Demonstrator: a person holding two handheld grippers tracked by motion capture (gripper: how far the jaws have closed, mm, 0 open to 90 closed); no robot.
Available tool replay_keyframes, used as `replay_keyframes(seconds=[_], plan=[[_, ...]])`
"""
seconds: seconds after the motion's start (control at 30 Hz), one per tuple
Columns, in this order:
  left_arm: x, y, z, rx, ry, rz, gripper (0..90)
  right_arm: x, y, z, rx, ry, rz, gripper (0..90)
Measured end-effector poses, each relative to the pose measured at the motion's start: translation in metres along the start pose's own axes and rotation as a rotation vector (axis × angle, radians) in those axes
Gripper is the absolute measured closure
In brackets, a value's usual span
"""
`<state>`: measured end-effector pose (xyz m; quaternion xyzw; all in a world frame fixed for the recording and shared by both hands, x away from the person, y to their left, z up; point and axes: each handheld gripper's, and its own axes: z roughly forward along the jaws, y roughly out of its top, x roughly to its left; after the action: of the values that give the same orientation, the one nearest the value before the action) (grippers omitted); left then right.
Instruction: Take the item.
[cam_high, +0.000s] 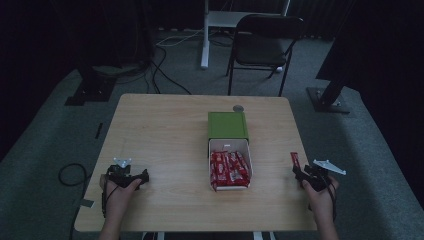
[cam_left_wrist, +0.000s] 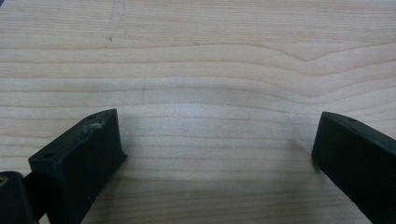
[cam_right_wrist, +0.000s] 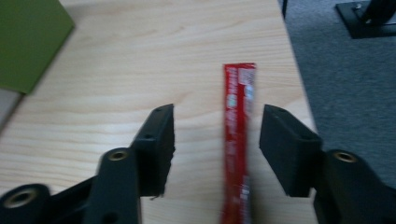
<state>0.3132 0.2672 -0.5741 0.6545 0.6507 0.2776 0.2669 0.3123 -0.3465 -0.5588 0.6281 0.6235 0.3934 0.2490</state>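
Note:
A green box (cam_high: 228, 125) sits mid-table with its white drawer (cam_high: 235, 144) pulled out toward me, packed with several red candy bars (cam_high: 229, 170). One more red bar (cam_high: 294, 161) (cam_right_wrist: 238, 107) lies alone near the table's right edge. My right gripper (cam_high: 299, 172) (cam_right_wrist: 217, 116) is open with its jaws either side of this bar, which lies nearer the right jaw and is not squeezed. My left gripper (cam_high: 144, 176) (cam_left_wrist: 215, 135) rests wide open at the front left, over bare wood, holding nothing.
A small grey disc (cam_high: 238, 108) lies behind the green box. The wooden table (cam_high: 165, 130) ends just right of the lone bar, over grey carpet. A black folding chair (cam_high: 265, 40) stands beyond the table; a cable (cam_high: 70, 175) loops on the floor at left.

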Motion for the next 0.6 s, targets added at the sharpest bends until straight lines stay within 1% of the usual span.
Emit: replay_keyframes(seconds=[0.07, 0.13, 0.2, 0.33, 0.43, 0.5, 0.6], plan=[[0.0, 0.0, 0.0, 0.0, 0.0, 0.0, 2.6, 0.005, 0.0, 0.001, 0.002, 0.02, -0.013, 40.2], [0.0, 0.0, 0.0, 0.0, 0.0, 0.0, 2.6, 0.01, 0.001, 0.001, 0.006, 0.036, -0.034, 39.6], [0.0, 0.0, 0.0, 0.0, 0.0, 0.0, 2.6, 0.014, 0.001, 0.002, 0.004, 0.06, -0.037, 37.5], [0.0, 0.0, 0.0, 0.0, 0.0, 0.0, 2.6, 0.023, 0.0, 0.003, 0.023, 0.093, -0.071, 32.4], [0.0, 0.0, 0.0, -0.001, 0.0, -0.001, 2.6, 0.03, -0.001, 0.004, 0.035, 0.117, -0.121, 30.3], [0.0, 0.0, 0.0, -0.001, 0.0, -0.001, 2.6, 0.037, -0.003, 0.006, 0.033, 0.14, -0.161, 26.6], [0.0, 0.0, 0.0, 0.0, 0.0, -0.001, 2.6, 0.043, -0.005, 0.007, 0.056, 0.16, -0.186, 26.5]])
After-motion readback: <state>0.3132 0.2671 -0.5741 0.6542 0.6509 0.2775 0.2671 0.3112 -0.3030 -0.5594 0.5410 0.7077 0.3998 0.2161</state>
